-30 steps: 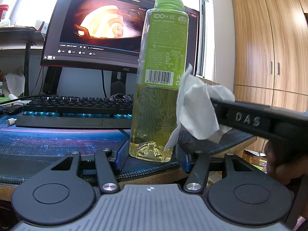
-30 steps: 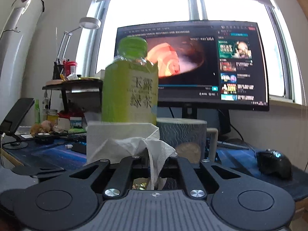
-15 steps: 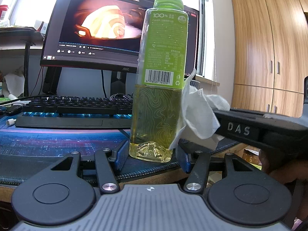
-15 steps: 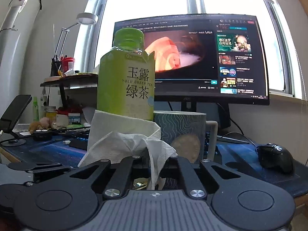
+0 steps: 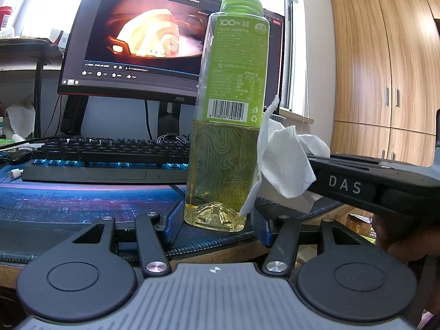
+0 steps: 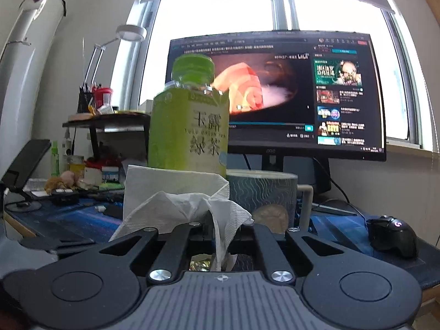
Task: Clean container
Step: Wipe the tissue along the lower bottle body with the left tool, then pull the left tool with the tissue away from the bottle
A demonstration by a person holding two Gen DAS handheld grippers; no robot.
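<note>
A green tea bottle point(image 5: 228, 126) with a green cap stands upright on the desk mat near the desk's front edge. My left gripper point(image 5: 217, 224) is open, its blue pads either side of the bottle's base with small gaps. My right gripper point(image 6: 220, 228) is shut on a white paper tissue point(image 6: 181, 200) and presses it against the bottle point(image 6: 189, 129). In the left wrist view the tissue point(image 5: 283, 162) lies on the bottle's right side, held by the right gripper's black fingers point(image 5: 357, 184).
A monitor point(image 5: 143, 46) and a black keyboard point(image 5: 110, 156) stand behind the bottle. A patterned mug point(image 6: 264, 198) sits just behind the bottle, and a black mouse point(image 6: 393, 236) lies to the right. A cluttered shelf point(image 6: 104, 118) is at the left. Wooden wardrobes point(image 5: 385, 68) stand beyond the desk.
The right gripper with the tissue slid down the bottle's right side and is now back up a little. The bottle and left gripper have stayed put.
</note>
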